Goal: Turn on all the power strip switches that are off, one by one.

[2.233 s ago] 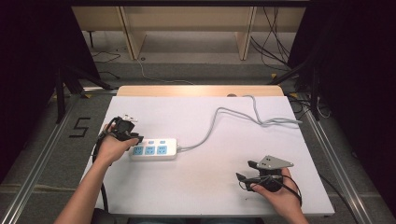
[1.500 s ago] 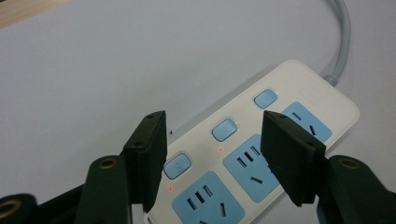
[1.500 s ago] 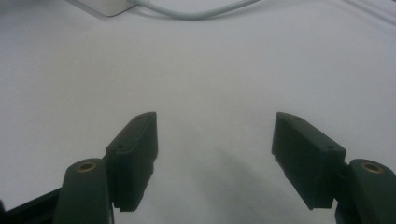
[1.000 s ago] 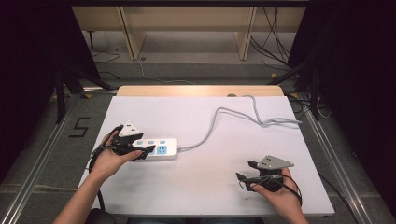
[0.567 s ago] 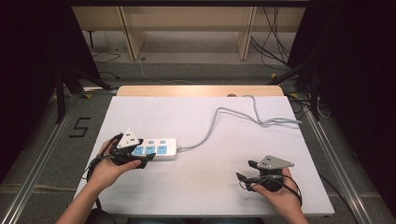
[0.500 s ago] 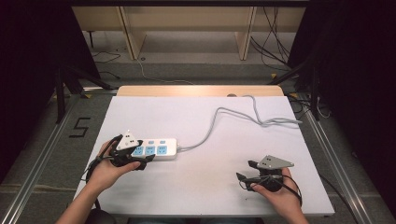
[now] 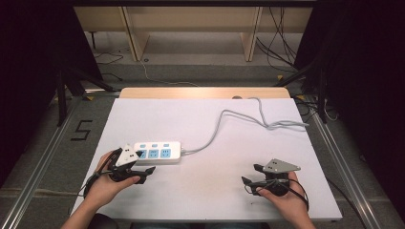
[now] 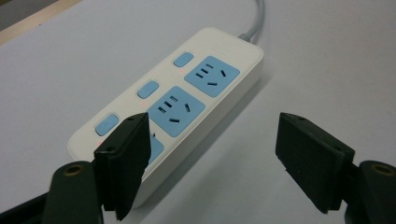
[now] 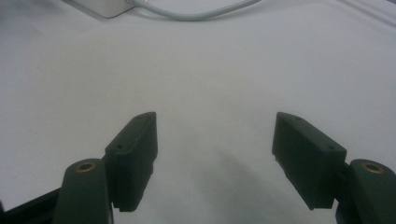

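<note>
- Right now the power strip [image 7: 157, 152] lies flat on the white desk [image 7: 215, 200], left of the middle, its grey cable [image 7: 229, 119] snaking off to the far right
- Just at its near-left end sits the left gripper [image 7: 143, 171], jaws set wide apart — in the left gripper view one jaw overlaps the nearest blue socket [image 8: 154, 148] while the other hangs over bare desk beside the strip's long side
- Over on the near right, well apart from the strip, the right gripper [image 7: 249, 181] rests low with its jaws likewise spread and nothing between them
- Three small switches [image 8: 147, 89] run along the far edge of the strip, each with a tiny red dot next to it
- To take hold well, I would judge that the left jaws should straddle the strip's width squarely, one on each long side, before closing — as they stand, closing would likely pinch only a corner
- Coming in low and level should keep the body from tipping or sliding, and the cable's slack leaves room to move it
</note>
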The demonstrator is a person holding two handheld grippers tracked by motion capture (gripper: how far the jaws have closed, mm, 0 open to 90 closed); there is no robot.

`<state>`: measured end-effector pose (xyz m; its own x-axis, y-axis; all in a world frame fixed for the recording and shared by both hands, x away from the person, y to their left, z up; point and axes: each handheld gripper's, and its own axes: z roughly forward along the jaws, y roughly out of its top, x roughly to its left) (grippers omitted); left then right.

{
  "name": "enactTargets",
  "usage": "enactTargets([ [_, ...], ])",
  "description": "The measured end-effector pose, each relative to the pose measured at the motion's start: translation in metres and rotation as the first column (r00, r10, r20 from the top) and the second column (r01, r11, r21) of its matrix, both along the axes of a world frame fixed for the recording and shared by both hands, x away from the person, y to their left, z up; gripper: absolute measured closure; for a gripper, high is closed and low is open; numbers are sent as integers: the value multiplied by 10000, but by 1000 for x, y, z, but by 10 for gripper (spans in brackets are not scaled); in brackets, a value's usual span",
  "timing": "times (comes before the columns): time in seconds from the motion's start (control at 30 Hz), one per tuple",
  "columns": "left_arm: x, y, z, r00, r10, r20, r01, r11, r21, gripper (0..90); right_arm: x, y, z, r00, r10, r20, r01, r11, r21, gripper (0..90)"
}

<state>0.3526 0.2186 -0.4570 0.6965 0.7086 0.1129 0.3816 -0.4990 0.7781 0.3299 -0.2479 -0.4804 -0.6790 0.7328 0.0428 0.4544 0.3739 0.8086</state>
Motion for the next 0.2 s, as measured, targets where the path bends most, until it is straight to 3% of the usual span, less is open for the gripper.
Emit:
enactTargets([
  [0.2, -2, -7, 1, 9998, -174, 15, 174, 9998, -110, 262, 0, 0, 0, 10000, -21, 16, 21, 10000, 4, 321],
])
